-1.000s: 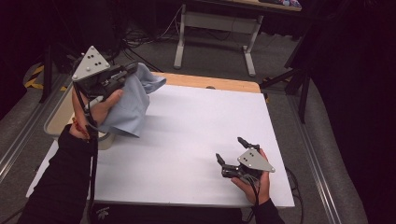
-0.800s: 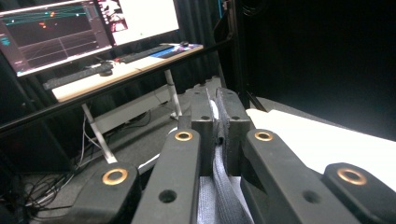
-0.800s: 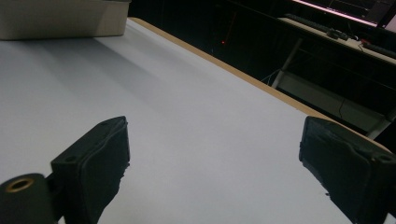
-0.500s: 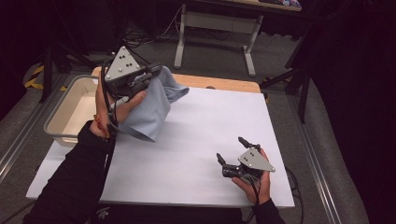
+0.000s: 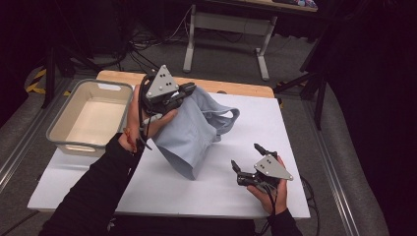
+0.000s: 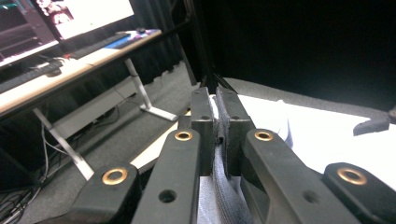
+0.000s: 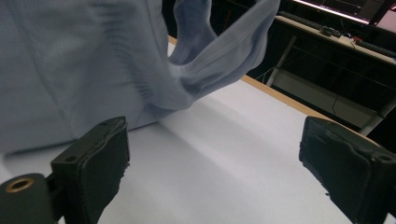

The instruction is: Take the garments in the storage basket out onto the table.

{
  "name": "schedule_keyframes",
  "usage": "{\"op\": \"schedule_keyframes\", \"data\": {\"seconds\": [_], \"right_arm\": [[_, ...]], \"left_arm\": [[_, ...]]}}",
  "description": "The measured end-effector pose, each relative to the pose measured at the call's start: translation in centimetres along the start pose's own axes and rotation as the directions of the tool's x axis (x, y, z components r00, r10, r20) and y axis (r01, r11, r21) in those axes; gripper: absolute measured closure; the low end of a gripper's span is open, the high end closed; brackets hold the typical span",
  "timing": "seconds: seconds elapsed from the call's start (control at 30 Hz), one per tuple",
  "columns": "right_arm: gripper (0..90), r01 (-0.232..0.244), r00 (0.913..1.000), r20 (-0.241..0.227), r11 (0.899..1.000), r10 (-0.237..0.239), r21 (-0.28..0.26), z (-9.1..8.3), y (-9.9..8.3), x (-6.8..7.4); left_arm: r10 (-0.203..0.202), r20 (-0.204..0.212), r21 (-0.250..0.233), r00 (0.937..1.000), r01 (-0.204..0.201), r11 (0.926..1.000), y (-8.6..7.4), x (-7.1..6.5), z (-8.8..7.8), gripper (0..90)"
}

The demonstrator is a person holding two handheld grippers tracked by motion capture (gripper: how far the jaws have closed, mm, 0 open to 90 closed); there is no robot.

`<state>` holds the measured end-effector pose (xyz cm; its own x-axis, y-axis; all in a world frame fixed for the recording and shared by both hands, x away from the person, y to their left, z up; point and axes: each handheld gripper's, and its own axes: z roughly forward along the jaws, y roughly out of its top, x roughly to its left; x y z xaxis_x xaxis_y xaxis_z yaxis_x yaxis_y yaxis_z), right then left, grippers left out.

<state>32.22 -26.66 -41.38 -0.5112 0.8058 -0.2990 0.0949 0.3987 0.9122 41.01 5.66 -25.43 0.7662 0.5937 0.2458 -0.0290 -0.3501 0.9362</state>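
Note:
A light blue garment [image 5: 192, 132] hangs from my left gripper [image 5: 189, 90], which is shut on its upper edge above the white table [image 5: 255, 118]. Its lower part drapes down onto the table near the middle. In the left gripper view the jaws pinch a fold of the cloth [image 6: 218, 140] between them. My right gripper [image 5: 248, 160] rests near the table's front right, open, with nothing between its fingers. In the right gripper view the garment [image 7: 70, 60] hangs just beyond the two wide-apart pads [image 7: 100, 154].
A beige plastic bin [image 5: 64, 140] stands at the left edge of the table. A wooden strip [image 5: 231, 87] runs along the table's far edge. Desk legs and cables lie on the floor behind.
My left gripper has carried the garment rightward from above the bin to over the table's middle, and the cloth's lower part now lies on the table. The right gripper has stayed put.

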Motion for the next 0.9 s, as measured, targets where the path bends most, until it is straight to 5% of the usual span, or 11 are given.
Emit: {"op": "schedule_keyframes", "data": {"seconds": [0.5, 0.9], "right_arm": [[9.8, 0.017, 0.9998, -0.005, 1.000, -0.017, 0.023, 0.3, -0.1, 0.3], [10.2, 0.018, 0.9998, -0.006, 0.999, -0.018, 0.033, 0.4, -0.2, 0.2]], "left_arm": [[-0.024, 0.021, 0.049, 0.9995, 0.023, 0.9986, -2.6, -0.8, 1.1, 86.0], [-0.040, 0.056, 0.143, 0.9976, 0.031, 0.9893, -6.3, -1.9, 3.4, 84.6]]}}
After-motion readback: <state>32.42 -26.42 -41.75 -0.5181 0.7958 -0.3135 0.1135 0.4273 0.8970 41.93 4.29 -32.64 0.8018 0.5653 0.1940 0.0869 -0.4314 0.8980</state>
